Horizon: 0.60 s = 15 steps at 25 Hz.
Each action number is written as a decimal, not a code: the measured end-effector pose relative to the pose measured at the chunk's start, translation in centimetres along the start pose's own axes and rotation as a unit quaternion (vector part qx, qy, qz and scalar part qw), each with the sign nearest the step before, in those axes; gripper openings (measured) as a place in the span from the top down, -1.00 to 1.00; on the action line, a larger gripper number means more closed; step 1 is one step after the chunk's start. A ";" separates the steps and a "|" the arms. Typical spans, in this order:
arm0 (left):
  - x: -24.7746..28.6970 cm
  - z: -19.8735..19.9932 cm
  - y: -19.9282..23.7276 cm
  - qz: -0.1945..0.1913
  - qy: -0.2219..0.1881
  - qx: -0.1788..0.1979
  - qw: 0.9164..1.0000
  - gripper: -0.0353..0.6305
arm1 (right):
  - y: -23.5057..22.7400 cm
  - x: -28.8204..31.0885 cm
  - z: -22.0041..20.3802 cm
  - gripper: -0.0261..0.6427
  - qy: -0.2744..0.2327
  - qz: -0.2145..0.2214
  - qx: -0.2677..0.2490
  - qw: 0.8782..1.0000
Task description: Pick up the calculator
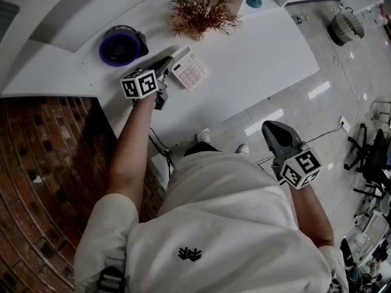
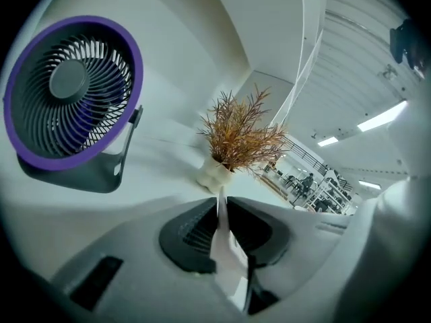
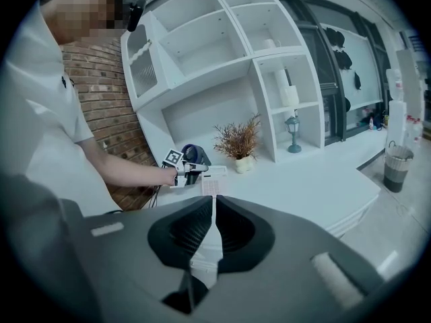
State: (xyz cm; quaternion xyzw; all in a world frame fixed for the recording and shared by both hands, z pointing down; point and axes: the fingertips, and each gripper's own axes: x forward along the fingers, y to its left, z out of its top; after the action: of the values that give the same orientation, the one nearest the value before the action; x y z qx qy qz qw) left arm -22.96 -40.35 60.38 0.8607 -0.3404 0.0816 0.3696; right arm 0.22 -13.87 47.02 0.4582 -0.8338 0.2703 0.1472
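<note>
Flat white calculator [image 1: 190, 72], pale square keys, is being pinched by one thin edge between the ribbed dark jaws of the left gripper [image 2: 221, 210], over the smooth white desk [image 1: 256, 60] beside the round purple fan [image 1: 120, 46]. Right gripper [image 3: 212, 204] jaws are being kept together, empty.

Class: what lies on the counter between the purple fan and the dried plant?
Nothing: the white counter between fan and plant is bare, in head and left gripper views.

The left gripper [image 2: 221, 214] pinches the calculator [image 2: 226, 251] (edge-on, a thin white slab) between its dark fingers [image 2: 192, 237]. On the white bench [image 2: 158, 173] stand a purple-rimmed fan [image 2: 71, 89] and a dried plant [image 2: 239, 133].
</note>
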 end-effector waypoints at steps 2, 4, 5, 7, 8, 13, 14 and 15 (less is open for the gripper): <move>-0.4 -0.1 -0.2 0.005 -0.003 0.000 1.000 0.74 | 0.1 -0.5 -0.2 0.83 -0.001 0.002 -0.001 1.000; -0.7 -0.2 -0.5 0.007 -0.008 -0.001 1.000 0.74 | 0.2 -1.0 -0.4 0.83 -0.001 0.003 -0.001 1.000; -0.9 -0.2 -0.8 0.007 -0.010 -0.001 1.000 0.74 | 0.1 -1.3 -0.5 0.83 -0.002 0.004 -0.002 1.000; -1.1 -0.3 -1.3 0.008 -0.015 -0.006 1.000 0.74 | 0.1 -1.9 -0.7 0.83 -0.003 0.004 -0.002 1.000; -1.3 -0.3 -1.7 0.007 -0.018 -0.010 1.000 0.74 | 0.0 -2.2 -0.8 0.83 -0.004 0.005 -0.001 1.000; -2.0 -0.3 -3.4 0.004 -0.040 -0.027 0.999 0.74 | -0.3 -3.6 -1.3 0.83 -0.007 0.009 -0.002 1.000; -2.1 -0.2 -3.9 0.002 -0.044 -0.029 0.999 0.74 | -0.4 -3.8 -1.4 0.83 -0.008 0.010 -0.002 1.000; -2.2 -0.2 -4.3 0.001 -0.049 -0.032 0.998 0.74 | -0.5 -4.0 -1.5 0.83 -0.008 0.012 -0.002 1.000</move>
State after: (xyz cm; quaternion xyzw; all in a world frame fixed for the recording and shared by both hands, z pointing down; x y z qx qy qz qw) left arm -21.82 -36.92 57.14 0.8513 -0.3611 0.0292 0.3797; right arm 2.84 -10.43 46.45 0.4503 -0.8408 0.2667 0.1381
